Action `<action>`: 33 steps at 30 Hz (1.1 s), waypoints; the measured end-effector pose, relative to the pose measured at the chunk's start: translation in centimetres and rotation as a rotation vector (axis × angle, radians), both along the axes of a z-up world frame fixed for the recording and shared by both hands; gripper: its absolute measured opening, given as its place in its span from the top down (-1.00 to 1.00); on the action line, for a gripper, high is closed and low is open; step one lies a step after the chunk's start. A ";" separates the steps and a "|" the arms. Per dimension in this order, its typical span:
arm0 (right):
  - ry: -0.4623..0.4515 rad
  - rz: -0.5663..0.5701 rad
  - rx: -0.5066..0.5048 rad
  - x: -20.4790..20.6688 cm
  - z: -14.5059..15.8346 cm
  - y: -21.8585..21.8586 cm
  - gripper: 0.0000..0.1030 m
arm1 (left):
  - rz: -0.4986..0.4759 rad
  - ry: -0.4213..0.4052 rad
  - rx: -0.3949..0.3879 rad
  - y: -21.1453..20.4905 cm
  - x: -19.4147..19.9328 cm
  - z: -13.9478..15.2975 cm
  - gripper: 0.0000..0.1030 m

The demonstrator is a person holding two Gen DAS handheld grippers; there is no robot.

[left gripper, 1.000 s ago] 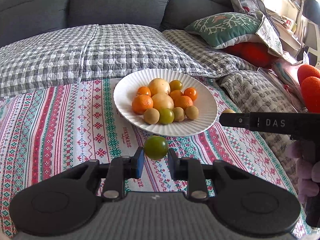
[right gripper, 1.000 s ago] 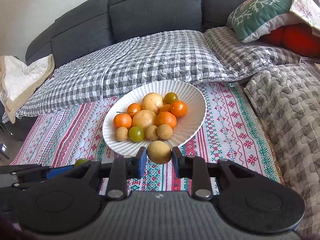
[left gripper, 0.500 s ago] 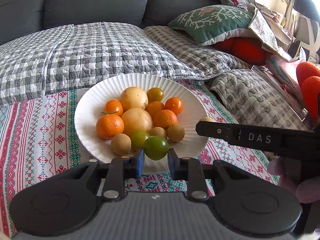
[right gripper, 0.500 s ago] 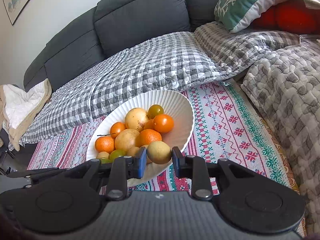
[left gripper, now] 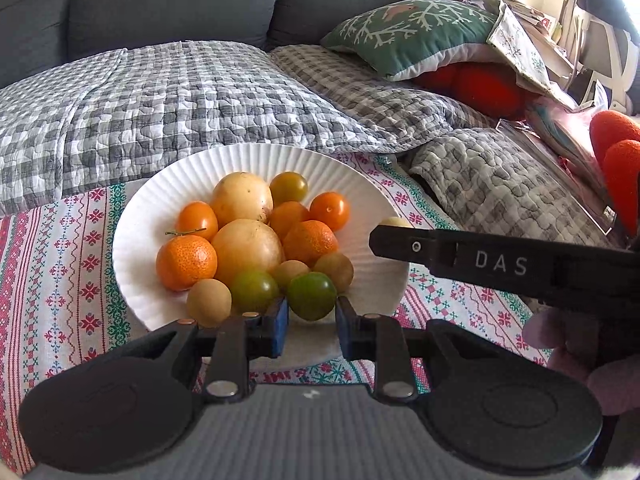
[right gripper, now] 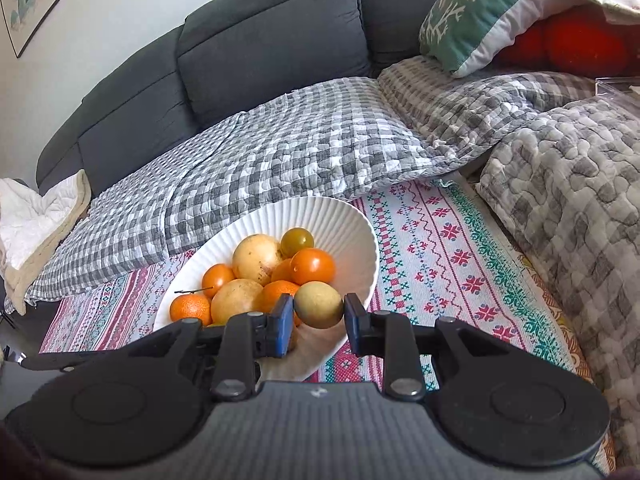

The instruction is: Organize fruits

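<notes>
Two fruits are being carried: your left gripper is pinching a green tomato, your right gripper a tan round fruit, both over the white plate's six o'clock rim. Light, smooth, bruisable; you're gripping across their widest middles. Tangerines, tomatoes and yellow fruits are crowding the plate.

A white ribbed plate holds orange, yellow and green fruit on red-and-green patterned cloth.

Fruits in plate on tablecloth (sofa behind)
</notes>
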State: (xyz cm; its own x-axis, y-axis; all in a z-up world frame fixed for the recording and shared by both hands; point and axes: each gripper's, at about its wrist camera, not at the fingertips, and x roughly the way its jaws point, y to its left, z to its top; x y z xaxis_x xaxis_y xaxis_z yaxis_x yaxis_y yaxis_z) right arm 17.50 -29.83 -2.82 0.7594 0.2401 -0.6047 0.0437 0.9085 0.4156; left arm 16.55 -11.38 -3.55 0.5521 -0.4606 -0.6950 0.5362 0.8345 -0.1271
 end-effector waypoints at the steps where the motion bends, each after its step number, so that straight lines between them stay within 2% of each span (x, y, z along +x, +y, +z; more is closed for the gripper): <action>1: 0.000 -0.003 -0.002 0.0 0.0 0.0 0.49 | -0.002 -0.001 0.001 0.0 0.0 0.0 0.65; 4: -0.003 -0.005 0.005 -0.1 0.2 -0.1 0.47 | -0.006 -0.013 0.007 0.0 -0.1 0.1 0.59; 6: -0.005 -0.005 0.012 -0.3 0.4 -0.1 0.34 | -0.009 -0.016 0.010 0.0 -0.2 0.2 0.53; 8: -0.008 -0.006 0.018 -0.4 0.6 -0.2 0.24 | -0.008 -0.018 0.008 0.0 -0.4 0.3 0.44; 10: -0.012 -0.004 0.022 -0.5 0.8 -0.3 0.21 | -0.006 -0.024 0.007 0.1 -0.6 0.5 0.26; 14: -0.019 -0.010 0.023 -0.9 1.5 -0.4 -0.06 | -0.012 -0.034 0.007 0.2 -1.5 0.9 0.10; 19: -0.025 -0.018 0.019 -1.6 2.3 -0.5 -0.25 | -0.014 -0.055 0.032 0.5 -3.1 1.5 -0.16; 22: -0.022 -0.021 0.016 -2.1 2.6 -0.6 -0.35 | -0.005 -0.048 0.033 1.1 -4.1 1.8 -0.24; 25: -0.008 -0.017 0.000 -2.6 2.6 -0.7 -0.41 | 0.010 -0.051 0.042 1.7 -5.0 2.1 -0.45; 33: 0.025 -0.007 -0.067 -4.4 3.0 -0.4 -0.65 | 0.046 -0.039 0.049 3.5 -7.4 2.7 -0.70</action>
